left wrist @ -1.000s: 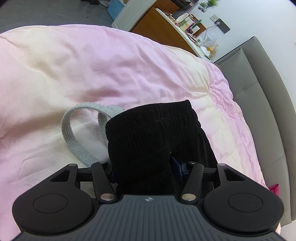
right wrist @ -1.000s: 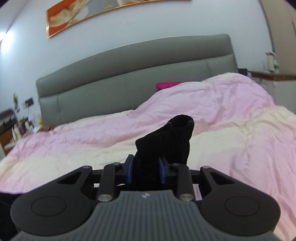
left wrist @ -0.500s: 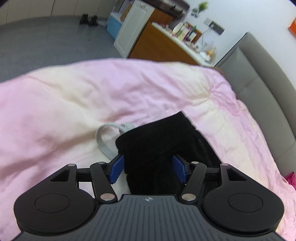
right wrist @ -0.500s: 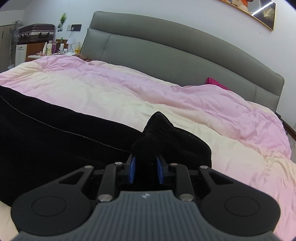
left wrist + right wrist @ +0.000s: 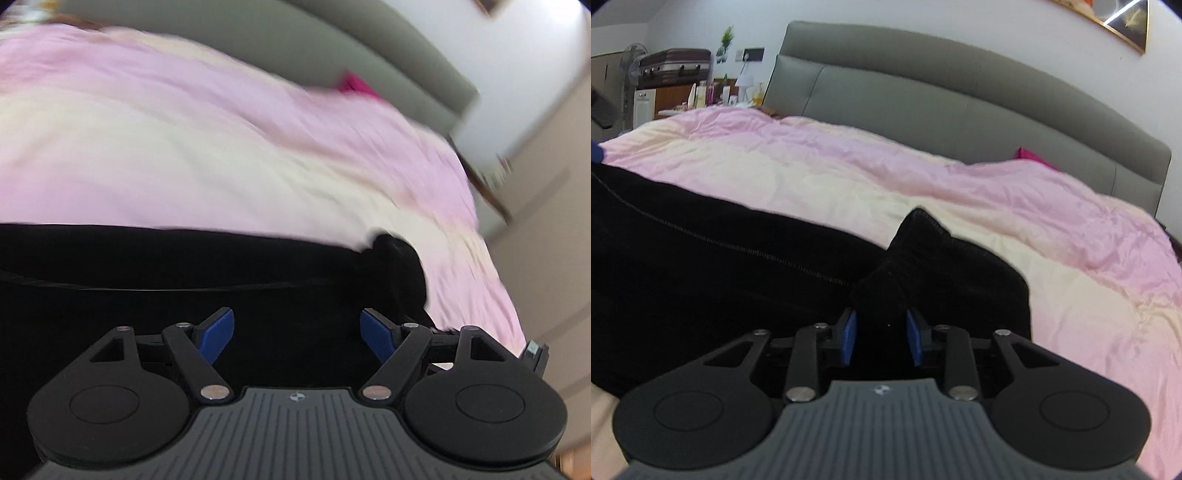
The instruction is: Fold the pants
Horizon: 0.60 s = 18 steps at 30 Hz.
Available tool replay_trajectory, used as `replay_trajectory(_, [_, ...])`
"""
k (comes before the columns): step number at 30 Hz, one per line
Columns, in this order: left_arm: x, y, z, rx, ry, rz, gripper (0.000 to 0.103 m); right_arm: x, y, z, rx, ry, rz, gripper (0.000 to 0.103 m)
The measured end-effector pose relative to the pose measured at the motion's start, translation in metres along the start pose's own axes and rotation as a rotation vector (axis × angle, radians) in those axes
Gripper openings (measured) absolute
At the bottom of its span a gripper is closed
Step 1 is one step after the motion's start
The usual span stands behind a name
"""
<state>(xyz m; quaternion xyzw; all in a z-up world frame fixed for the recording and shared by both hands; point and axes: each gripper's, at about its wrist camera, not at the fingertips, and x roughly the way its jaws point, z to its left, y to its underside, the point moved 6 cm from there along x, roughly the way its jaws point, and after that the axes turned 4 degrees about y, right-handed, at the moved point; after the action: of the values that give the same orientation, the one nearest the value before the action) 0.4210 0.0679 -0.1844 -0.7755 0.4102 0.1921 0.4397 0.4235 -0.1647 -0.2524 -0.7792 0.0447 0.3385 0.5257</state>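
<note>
Across the near part of the pink bed [image 5: 849, 177], the black pants [image 5: 701, 266] lie with their long axis left to right. Right claw [image 5: 880, 334] pinches their raised right end; left claw [image 5: 297, 334] gapes wide above them, gripping nothing.

My right gripper [image 5: 881, 338] grips a raised fold of the black knit pants [image 5: 720, 273], which lie across the pink-and-cream quilted duvet [image 5: 849, 177] and extend to my left. My left gripper [image 5: 297, 334], fingers spread, sits over the pants. Behind the duvet stands the grey padded headboard [image 5: 923, 92]; a cluttered wooden dresser [image 5: 679, 96] stands left of it.
</note>
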Motion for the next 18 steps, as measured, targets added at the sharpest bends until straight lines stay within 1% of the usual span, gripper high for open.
replay_trajectory(2, [0.052, -0.010, -0.019, 0.023, -0.005, 0.087, 0.091, -0.002, 0.008, -0.007, 0.109, -0.009, 0.029, 0.037])
replay_trajectory(3, [0.072, -0.012, -0.024, 0.016, -0.010, 0.105, 0.091, -0.008, 0.011, -0.017, 0.229, -0.020, 0.040, 0.039])
replay_trajectory(4, [0.089, -0.017, -0.027, 0.000, -0.013, 0.110, 0.091, -0.015, 0.015, -0.028, 0.364, -0.037, 0.046, 0.044])
replay_trajectory(5, [0.103, -0.021, -0.029, -0.027, 0.000, 0.108, 0.091, -0.023, 0.019, -0.040, 0.515, -0.065, 0.054, 0.051])
replay_trajectory(6, [0.115, -0.024, -0.031, -0.067, 0.029, 0.103, 0.091, -0.028, 0.025, -0.050, 0.645, -0.078, 0.064, 0.054])
replay_trajectory(7, [0.125, -0.027, -0.031, -0.114, 0.064, 0.098, 0.091, -0.033, 0.033, -0.058, 0.768, -0.086, 0.070, 0.059])
replay_trajectory(8, [0.133, -0.027, -0.031, -0.179, 0.104, 0.092, 0.091, -0.035, 0.041, -0.064, 0.879, -0.099, 0.071, 0.063])
replay_trajectory(9, [0.141, -0.029, -0.029, -0.234, 0.129, 0.088, 0.091, -0.035, 0.051, -0.071, 1.011, -0.118, 0.071, 0.064])
replay_trajectory(11, [0.155, -0.033, -0.026, -0.309, 0.164, 0.080, 0.091, -0.026, 0.068, -0.079, 1.206, -0.179, 0.076, 0.064])
replay_trajectory(14, [0.174, -0.033, -0.022, -0.352, 0.172, 0.074, 0.091, -0.007, 0.086, -0.084, 1.421, -0.273, 0.081, 0.064])
replay_trajectory(16, [0.187, -0.031, -0.021, -0.388, 0.201, 0.088, 0.091, 0.002, 0.093, -0.085, 1.562, -0.340, 0.053, 0.064])
replay_trajectory(18, [0.199, -0.027, -0.022, -0.430, 0.233, 0.105, 0.091, 0.011, 0.098, -0.084, 1.651, -0.369, 0.031, 0.064])
